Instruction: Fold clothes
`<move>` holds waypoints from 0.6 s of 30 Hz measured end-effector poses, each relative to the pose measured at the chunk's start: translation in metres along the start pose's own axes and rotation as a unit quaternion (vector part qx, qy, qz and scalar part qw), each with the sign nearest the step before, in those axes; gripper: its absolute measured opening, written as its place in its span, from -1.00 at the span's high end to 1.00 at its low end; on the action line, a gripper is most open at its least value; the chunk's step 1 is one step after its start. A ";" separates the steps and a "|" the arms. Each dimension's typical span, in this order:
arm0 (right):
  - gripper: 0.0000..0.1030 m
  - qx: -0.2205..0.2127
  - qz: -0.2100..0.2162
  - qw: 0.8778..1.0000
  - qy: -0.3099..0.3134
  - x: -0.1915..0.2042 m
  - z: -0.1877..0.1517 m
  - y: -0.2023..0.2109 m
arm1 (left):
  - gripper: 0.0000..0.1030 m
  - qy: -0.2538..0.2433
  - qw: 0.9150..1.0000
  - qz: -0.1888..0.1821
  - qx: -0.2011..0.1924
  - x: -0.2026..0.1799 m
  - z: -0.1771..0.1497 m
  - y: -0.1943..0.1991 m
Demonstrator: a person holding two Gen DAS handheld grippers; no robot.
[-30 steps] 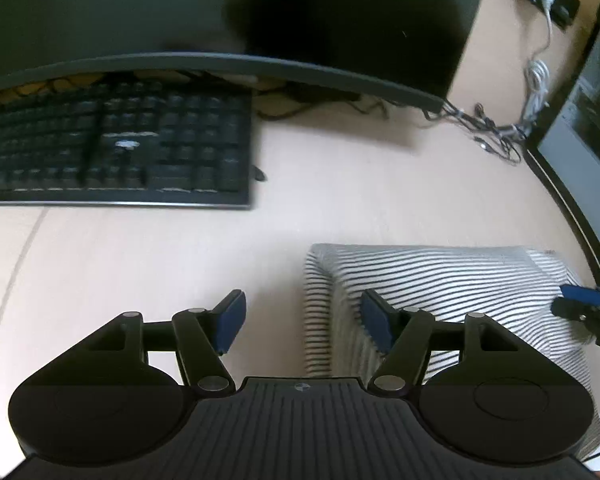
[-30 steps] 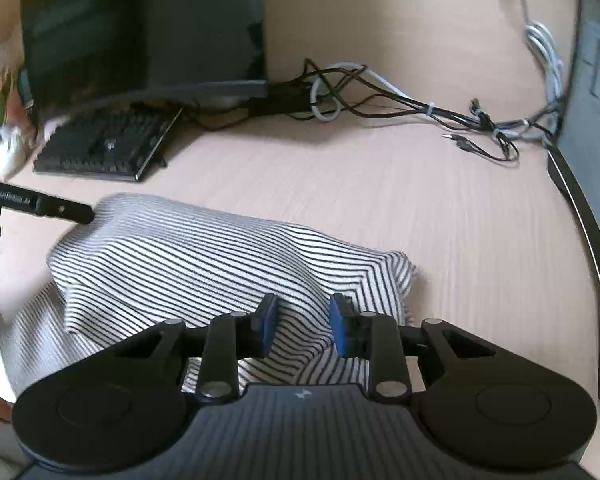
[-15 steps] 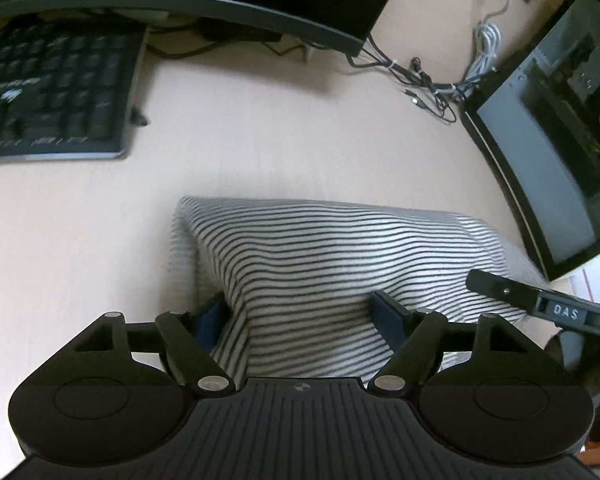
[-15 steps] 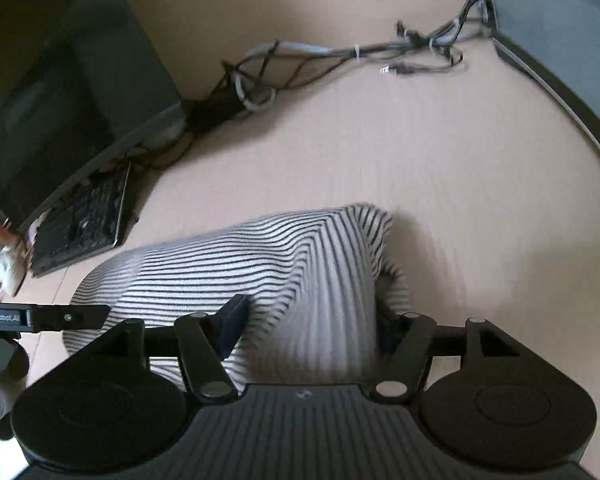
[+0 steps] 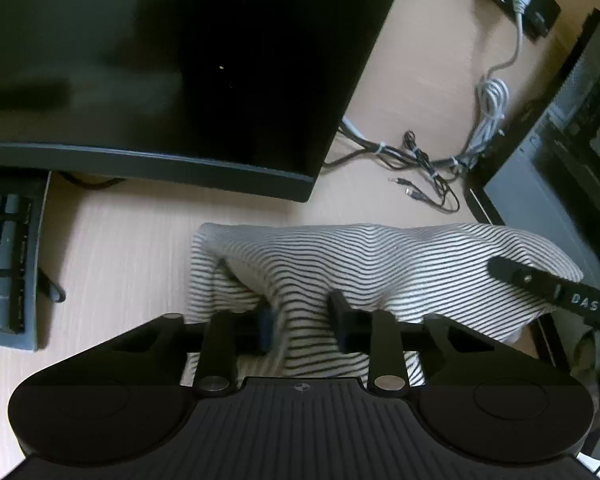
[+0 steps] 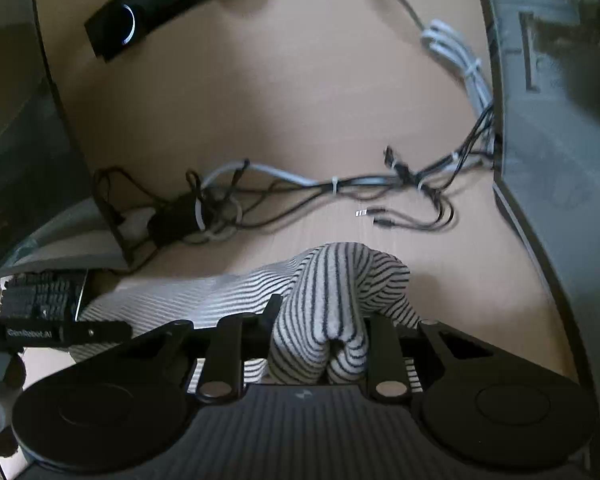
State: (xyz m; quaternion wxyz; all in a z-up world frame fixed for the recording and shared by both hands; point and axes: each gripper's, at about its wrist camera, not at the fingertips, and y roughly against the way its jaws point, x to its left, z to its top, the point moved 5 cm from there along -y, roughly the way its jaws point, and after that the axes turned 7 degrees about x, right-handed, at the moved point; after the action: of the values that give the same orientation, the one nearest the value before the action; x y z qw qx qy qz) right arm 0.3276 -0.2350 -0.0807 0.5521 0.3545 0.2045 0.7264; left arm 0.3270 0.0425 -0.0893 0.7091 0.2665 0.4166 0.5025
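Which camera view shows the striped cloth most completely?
The left wrist view: the striped cloth spreads across the desk almost fully. The right wrist view shows mainly one bunched end between its jaws.

the near part of the striped garment (image 5: 380, 264) is hidden behind the left gripper (image 5: 302, 320) body, so how its near hem lies cannot be told. in the right wrist view a bunched fold of it fills the right gripper (image 6: 320, 332) and covers the inner pads. the keyboard (image 5: 4, 256) is cut off by the picture's left edge; the monitor (image 5: 160, 60) by the top. the computer case (image 6: 560, 120) at the table's right edge is blurred. the loose cable plugs (image 6: 374, 216) are too small to tell apart.
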 end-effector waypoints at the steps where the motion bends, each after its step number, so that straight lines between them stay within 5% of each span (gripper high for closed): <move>1: 0.57 -0.002 0.002 1.000 0.006 0.002 0.000 0.004 | 0.50 0.005 1.000 -0.001 -0.003 0.001 0.000 0.002; 8: 0.57 -0.020 0.015 0.999 0.032 0.019 -0.008 0.036 | 0.63 0.005 0.999 -0.002 -0.039 -0.001 -0.011 0.046; 18: 0.57 -0.007 0.016 1.000 -0.002 0.009 -0.064 0.075 | 0.66 -0.044 0.998 -0.035 -0.030 -0.020 -0.080 0.085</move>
State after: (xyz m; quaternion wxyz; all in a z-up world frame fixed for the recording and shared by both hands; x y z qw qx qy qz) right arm 0.2300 -0.2431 -0.0691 0.5435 0.3555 0.1927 0.7356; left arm 0.2138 0.0505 -0.0554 0.7518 0.2522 0.3785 0.4774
